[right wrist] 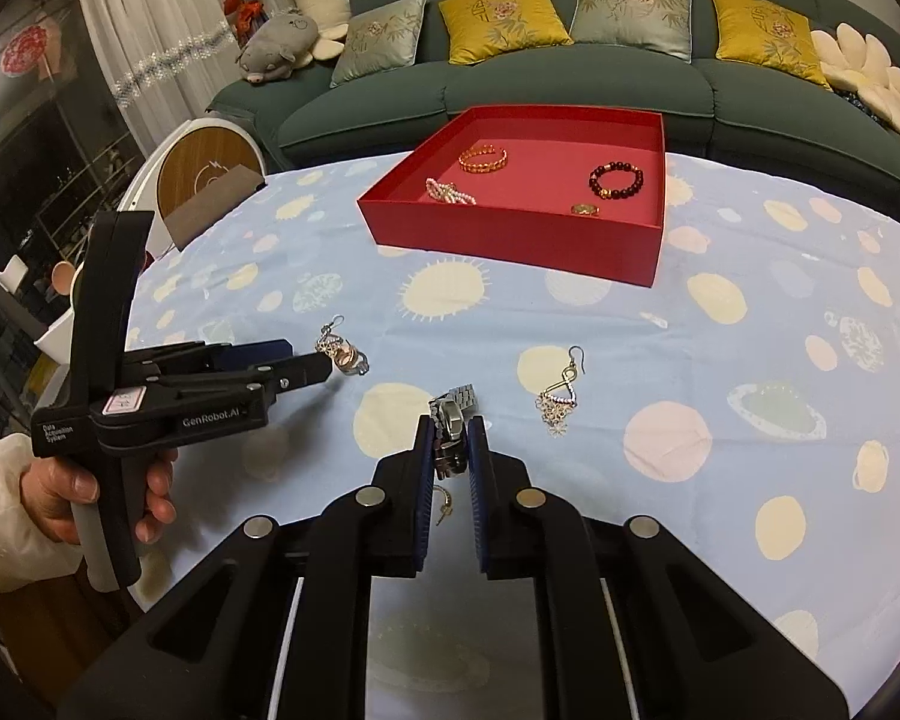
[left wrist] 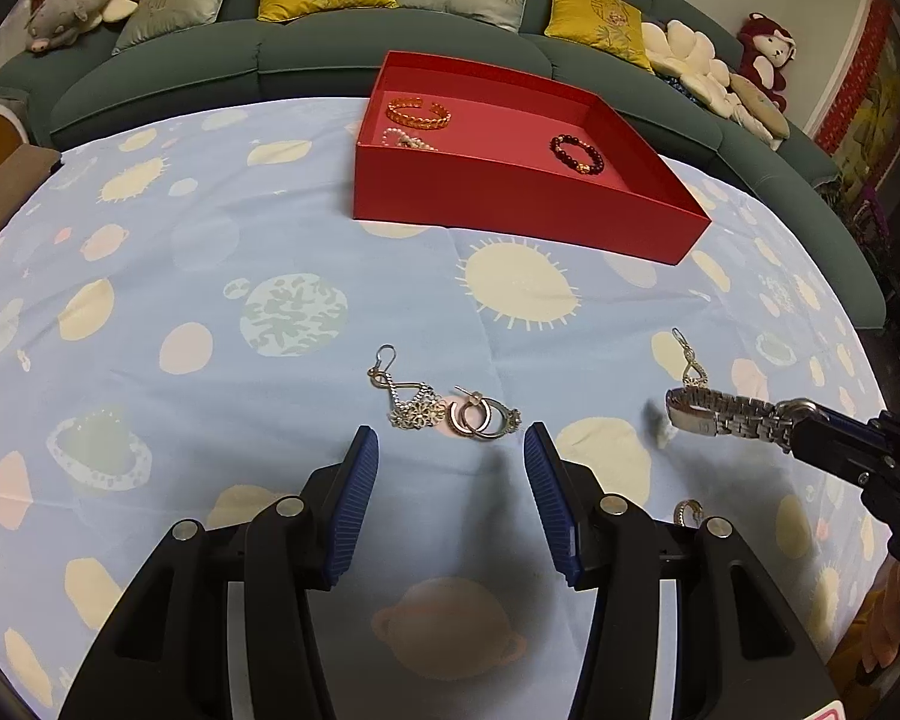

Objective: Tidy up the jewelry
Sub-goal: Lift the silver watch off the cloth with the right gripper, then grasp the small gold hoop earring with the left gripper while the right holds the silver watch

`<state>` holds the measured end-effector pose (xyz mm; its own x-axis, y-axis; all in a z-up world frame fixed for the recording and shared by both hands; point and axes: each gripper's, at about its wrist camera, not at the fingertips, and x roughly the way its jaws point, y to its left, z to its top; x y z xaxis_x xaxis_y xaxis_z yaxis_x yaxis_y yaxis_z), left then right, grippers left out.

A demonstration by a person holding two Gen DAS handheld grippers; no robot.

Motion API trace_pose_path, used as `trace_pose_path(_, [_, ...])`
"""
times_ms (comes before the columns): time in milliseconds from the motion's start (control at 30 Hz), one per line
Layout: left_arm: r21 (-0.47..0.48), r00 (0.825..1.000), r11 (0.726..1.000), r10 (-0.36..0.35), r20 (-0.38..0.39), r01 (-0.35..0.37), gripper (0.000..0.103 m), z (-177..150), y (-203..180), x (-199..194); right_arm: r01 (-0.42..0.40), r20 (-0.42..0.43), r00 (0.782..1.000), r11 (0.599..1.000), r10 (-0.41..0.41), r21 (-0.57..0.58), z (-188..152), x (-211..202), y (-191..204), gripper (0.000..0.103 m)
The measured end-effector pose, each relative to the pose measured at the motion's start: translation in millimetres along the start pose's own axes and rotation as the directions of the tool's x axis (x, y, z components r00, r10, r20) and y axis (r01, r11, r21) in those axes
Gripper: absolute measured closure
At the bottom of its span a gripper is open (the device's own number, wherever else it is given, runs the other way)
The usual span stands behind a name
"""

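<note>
My right gripper (right wrist: 452, 427) is shut on a silver metal watch (right wrist: 455, 405), held just above the blue patterned tablecloth; the watch band (left wrist: 720, 417) sticks out from the right gripper (left wrist: 797, 420) at the right of the left wrist view. My left gripper (left wrist: 450, 439) stands open, low over the cloth, with nothing between its pads. Just ahead of it lie a dangling silver earring (left wrist: 408, 403) and a pair of hoop earrings (left wrist: 479, 417). A second dangling earring (right wrist: 559, 399) lies right of the watch. A small earring (right wrist: 444, 501) lies under the right fingers.
A red open box (right wrist: 510, 231) stands further back, holding a gold bracelet (right wrist: 482, 159), a pearl bracelet (right wrist: 450, 192), a dark bead bracelet (right wrist: 616, 180) and a gold ring (right wrist: 586, 210). A green sofa (right wrist: 570, 78) with cushions lies behind. A person's hand (right wrist: 90, 492) grips the left tool.
</note>
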<state>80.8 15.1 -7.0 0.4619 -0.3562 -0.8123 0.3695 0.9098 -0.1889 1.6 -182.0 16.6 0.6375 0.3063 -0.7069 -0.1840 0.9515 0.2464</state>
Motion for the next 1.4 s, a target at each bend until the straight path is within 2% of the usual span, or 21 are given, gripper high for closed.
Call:
trace_pose_path(433, [0.11,0.998,0.992,-0.067,-0.002,0.066,0.054,-9.0,-44.2,-1.8,0.036,0.028,0.999,0.999,-0.037,0.035,0.2,-13.2,-17.7,0.093])
trace_pose_path(567, [0.114,0.999,0.992,-0.046,-0.004,0.046,0.054,-8.4,-47.5,2.4,0.041,0.039,0.998,0.999,-0.042,0.033,1.4,-17.0,-18.3,0.093])
trace_pose_path(867, [0.05,1.0,0.999,0.003,0.007,-0.004,0.054,0.6,-23.6,11.5,0.022,0.042,0.999,0.999,-0.023,0.03,3.0,-18.2,-15.8,0.093])
trace_pose_path(967, [0.033,1.0,0.999,-0.029,0.007,0.029,0.054,0.7,-25.5,5.0,0.024,0.042,0.999,0.999,-0.025,0.033,2.9,-18.7,-17.4,0.093])
trace_pose_path(1067, [0.068,0.997,0.995,-0.073,0.006,0.073,0.054,-5.0,-42.7,-1.8,0.031,0.043,0.999,0.999,-0.033,0.042,3.4,-19.4,-20.5,0.093])
trace_pose_path(1200, [0.116,0.991,0.984,-0.129,-0.039,0.133,0.054,-17.7,-70.0,1.1,0.038,0.046,0.998,0.998,-0.04,0.044,3.6,-20.7,-21.5,0.093])
trace_pose_path(1400, [0.182,0.988,0.973,-0.133,-0.077,0.145,0.054,-33.9,-99.9,15.2,0.041,0.046,0.998,0.998,-0.043,0.045,2.8,-22.0,-23.2,0.093])
